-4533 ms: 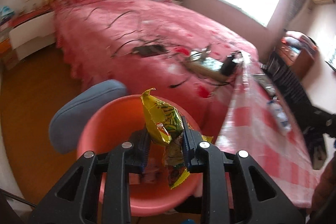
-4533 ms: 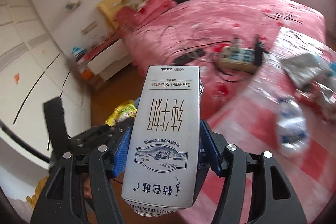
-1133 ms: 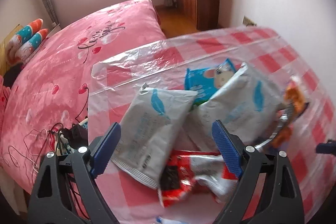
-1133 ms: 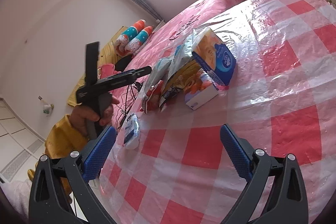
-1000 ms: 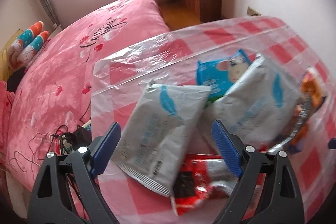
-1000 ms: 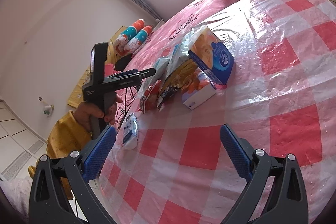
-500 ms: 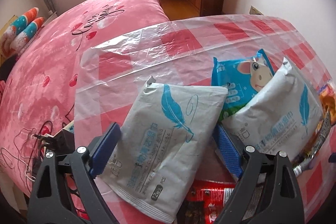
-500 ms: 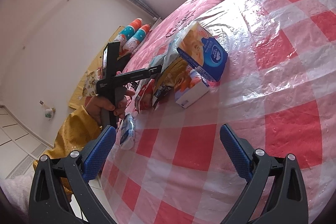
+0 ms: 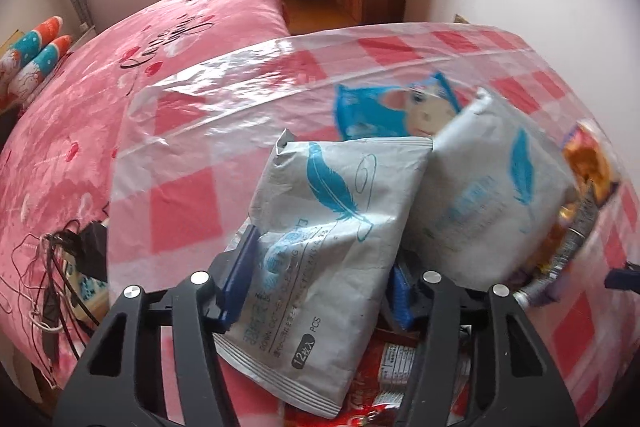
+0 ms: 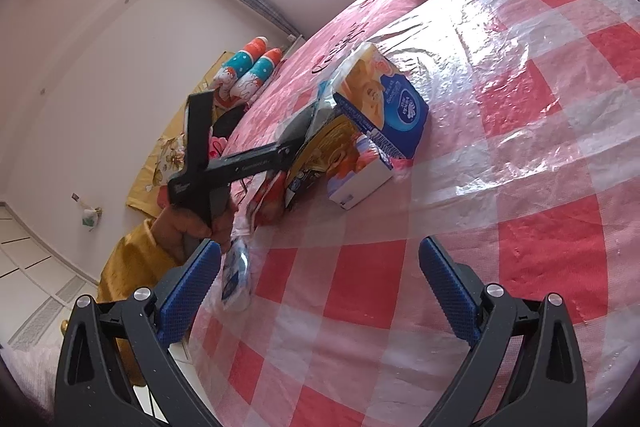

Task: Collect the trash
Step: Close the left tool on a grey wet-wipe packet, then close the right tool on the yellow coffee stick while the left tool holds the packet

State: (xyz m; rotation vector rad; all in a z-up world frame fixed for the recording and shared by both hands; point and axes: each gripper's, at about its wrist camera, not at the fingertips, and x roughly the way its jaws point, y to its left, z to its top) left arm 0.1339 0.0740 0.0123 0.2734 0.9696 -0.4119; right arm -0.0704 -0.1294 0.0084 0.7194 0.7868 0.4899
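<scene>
The bench [image 9: 188,211], wearing a red-checked cloth under clear plastic, is standing against the pink bed [image 9: 132,39], and the trash is sitting heaped toward the bed side of it, probably so each piece can be picked off in turn. Leaning against the second grey pouch [image 9: 500,195], the nearer grey feather-print pouch [image 9: 340,219] is lying on top of a red wrapper [image 9: 384,387], with a blue cartoon packet [image 9: 384,111] behind it.

The left hand-held gripper [image 9: 320,275] is closing in from the sides of that nearer pouch; its blue pads [image 9: 240,267] are pressing its edges, so it is grasping the pouch. The right hand-held gripper [image 10: 316,283] is hovering spread wide over bare cloth, well apart from the heap, holding nothing.
</scene>
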